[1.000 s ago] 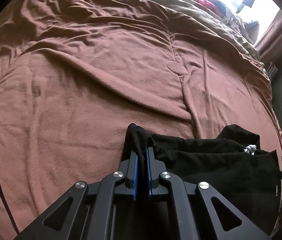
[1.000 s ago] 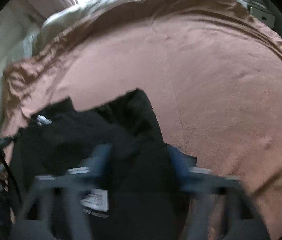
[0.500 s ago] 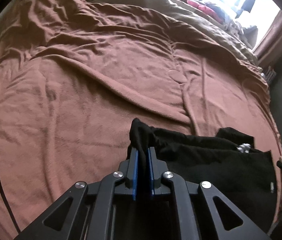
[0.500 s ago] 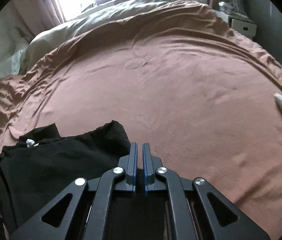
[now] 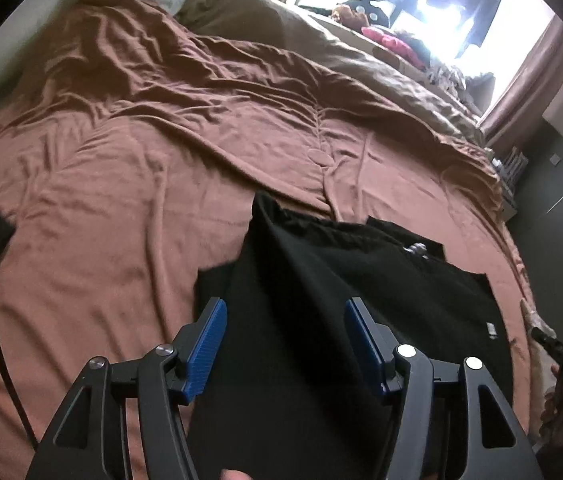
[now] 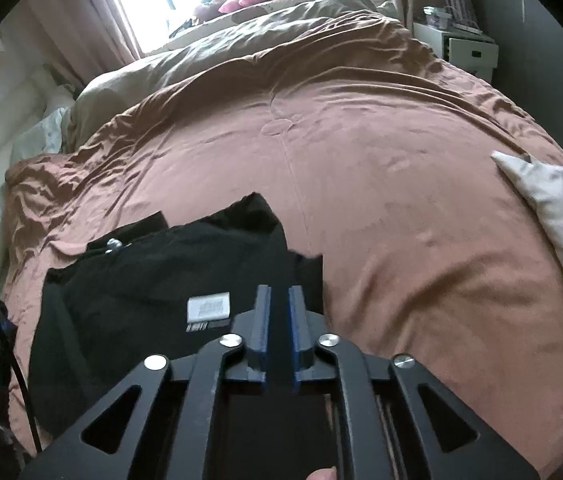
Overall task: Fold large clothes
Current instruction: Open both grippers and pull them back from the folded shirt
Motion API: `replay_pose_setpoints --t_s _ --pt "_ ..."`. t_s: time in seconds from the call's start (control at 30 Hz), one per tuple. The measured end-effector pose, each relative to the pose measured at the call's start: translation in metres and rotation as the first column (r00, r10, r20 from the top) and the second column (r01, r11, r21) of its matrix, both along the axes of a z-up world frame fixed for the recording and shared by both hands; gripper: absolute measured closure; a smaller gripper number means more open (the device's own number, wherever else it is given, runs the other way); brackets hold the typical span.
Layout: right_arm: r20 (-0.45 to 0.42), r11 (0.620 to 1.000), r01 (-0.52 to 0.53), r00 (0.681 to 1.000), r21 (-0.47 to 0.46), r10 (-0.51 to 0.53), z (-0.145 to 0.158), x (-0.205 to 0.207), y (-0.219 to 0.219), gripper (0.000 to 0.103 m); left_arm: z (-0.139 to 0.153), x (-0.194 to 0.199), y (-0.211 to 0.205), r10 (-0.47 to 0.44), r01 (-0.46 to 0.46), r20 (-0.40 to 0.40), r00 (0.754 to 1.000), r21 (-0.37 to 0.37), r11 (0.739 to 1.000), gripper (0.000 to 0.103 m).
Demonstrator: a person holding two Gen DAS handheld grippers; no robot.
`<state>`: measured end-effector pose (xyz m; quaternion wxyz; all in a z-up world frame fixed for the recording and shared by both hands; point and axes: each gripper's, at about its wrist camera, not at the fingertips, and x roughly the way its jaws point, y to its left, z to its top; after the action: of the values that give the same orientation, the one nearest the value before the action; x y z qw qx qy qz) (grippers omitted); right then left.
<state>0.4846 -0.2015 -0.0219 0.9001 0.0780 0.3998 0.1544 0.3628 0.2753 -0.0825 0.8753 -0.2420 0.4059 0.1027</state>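
Black garment (image 5: 361,300) lies partly folded on the brown blanket (image 5: 121,208) of the bed, at its near edge, white label (image 6: 208,307) face up. Judged step: laying a fold and letting go. To do it well, keep the edges lined up, lower the cloth flat, and pull each tool straight back so the layer does not drag. Left tool (image 5: 285,342): blue pads wide apart, black cloth passing between them, not pinched. Right tool (image 6: 277,328): pads nearly together with a narrow dark gap; cannot tell whether cloth is clamped there. A pale pillow (image 6: 561,216) sits far to the right of the garment.
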Motion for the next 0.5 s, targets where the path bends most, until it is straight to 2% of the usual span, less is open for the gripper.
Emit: replay_pose_setpoints --t_s 0.03,0.07,0.13,0.2,0.3,0.43,0.5 --pt "0.006 1.0 0.004 1.0 0.006 -0.004 0.003 -0.007 -0.004 0.052 0.002 -0.007 -0.003 0.01 -0.01 0.003 1.0 0.003 1.0 0.031" --pt "0.012 1.0 0.006 1.0 0.015 -0.006 0.006 -0.013 -0.007 0.001 0.006 -0.018 -0.007 0.016 -0.016 0.012 1.0 0.001 1.0 0.018" --pt "0.051 0.999 0.008 0.999 0.047 -0.01 0.011 -0.029 -0.014 0.0 0.014 -0.036 -0.014 0.03 -0.03 0.046 0.998 -0.008 1.0 0.0" --pt "0.067 0.999 0.0 0.998 0.051 -0.004 0.013 -0.045 -0.017 0.0 0.023 -0.057 -0.019 0.058 -0.058 0.088 0.994 -0.011 0.998 0.0" --pt "0.073 0.999 0.006 0.997 0.039 -0.009 0.009 -0.068 -0.023 0.0 0.031 -0.078 -0.023 0.086 -0.085 0.098 0.991 -0.014 0.996 0.0" --pt "0.073 1.0 -0.001 0.997 0.0 0.001 0.01 -0.093 -0.021 0.0 0.04 -0.107 -0.03 0.075 -0.072 0.148 0.986 -0.027 0.997 0.0" --pt "0.057 1.0 -0.014 0.998 0.015 0.014 0.013 -0.106 -0.02 0.0 0.043 -0.122 -0.034 0.075 -0.068 0.166 0.983 -0.043 0.997 0.0"
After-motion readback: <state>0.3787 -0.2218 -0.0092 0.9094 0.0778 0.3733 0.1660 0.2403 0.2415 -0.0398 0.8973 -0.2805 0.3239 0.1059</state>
